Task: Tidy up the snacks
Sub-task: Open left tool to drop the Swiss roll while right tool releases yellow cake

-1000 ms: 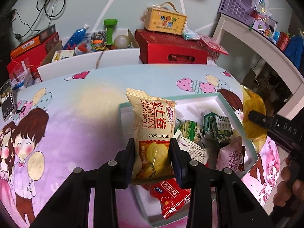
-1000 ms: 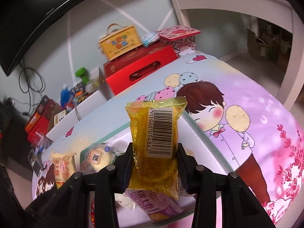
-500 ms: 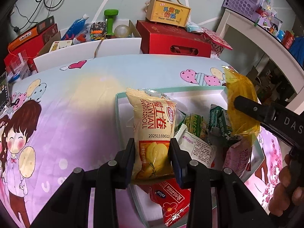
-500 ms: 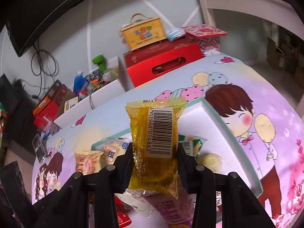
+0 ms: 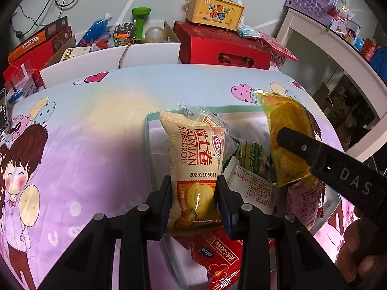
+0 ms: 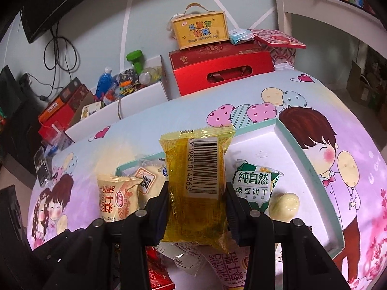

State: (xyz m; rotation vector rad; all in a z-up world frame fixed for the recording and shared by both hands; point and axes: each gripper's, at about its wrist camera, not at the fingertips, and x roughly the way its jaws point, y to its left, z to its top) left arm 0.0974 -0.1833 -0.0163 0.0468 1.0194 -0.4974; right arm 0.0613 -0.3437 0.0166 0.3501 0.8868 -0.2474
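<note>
My left gripper point(image 5: 193, 201) is shut on a cream swiss roll packet point(image 5: 193, 159), held upright over the left part of the white tray point(image 5: 148, 140). My right gripper point(image 6: 196, 209) is shut on a clear yellow cake packet point(image 6: 197, 183) with a barcode, above the tray's middle. In the left wrist view that yellow packet point(image 5: 285, 135) and the right gripper's black finger point(image 5: 314, 152) stand at the right. In the tray lie a green mung-bean biscuit packet point(image 6: 254, 183), a red packet point(image 5: 217, 258), a pink packet point(image 5: 302, 205) and a round pale sweet point(image 6: 284, 204).
The tray rests on a cartoon-print cloth point(image 5: 72, 145). Behind the table stand a red gift box point(image 5: 222, 46) with a yellow carry box point(image 5: 215, 10) on it, and a white carton point(image 5: 108, 53) of bottles and toys. A white shelf point(image 5: 338, 43) is at the right.
The right gripper carried the yellow packet leftwards over the tray, closer to the left gripper, and rolled. The left gripper sank slightly with the swiss roll still held.
</note>
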